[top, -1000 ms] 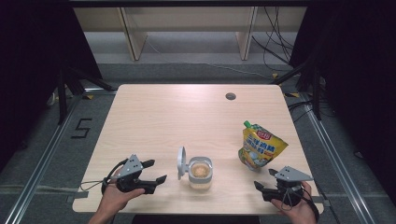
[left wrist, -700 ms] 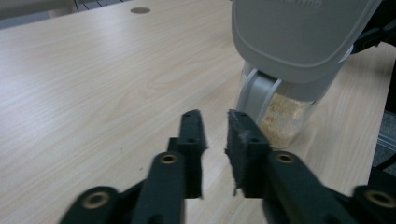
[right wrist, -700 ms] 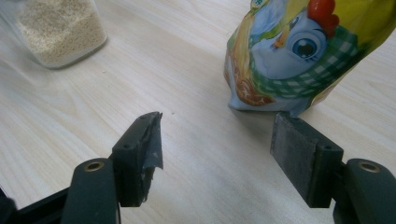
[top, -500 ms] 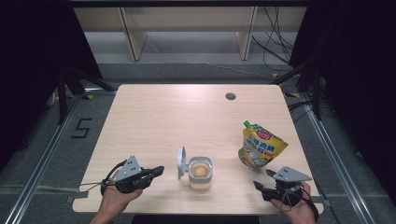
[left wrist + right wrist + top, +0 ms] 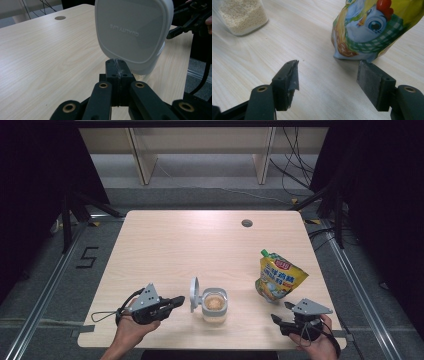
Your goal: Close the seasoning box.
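a person's left claw (image 5: 176, 302), its jaws pressed together with nothing between them, points at the raised white lid (image 5: 132, 30) of a small clear jar (image 5: 215, 304) of pale grains standing just ahead of its tips on the wooden table (image 5: 200, 245). the right claw (image 5: 281, 318), jaws spread and holding nothing, waits low over the table with a yellow pouch (image 5: 372, 27) just beyond its tips and the jar farther off to one side.

a hard or off-centre nudge from the closed jaws would likely tip the light jar and spill the grains, or slide it away rather than swing the lid down. a careless reach by the right claw could topple the upright pouch.

the lid's hinge and the jar's rim are hidden behind the lid from the left claw; whether tips touch the lid cannot be told. the pouch's top is cut off in the right gripper view.
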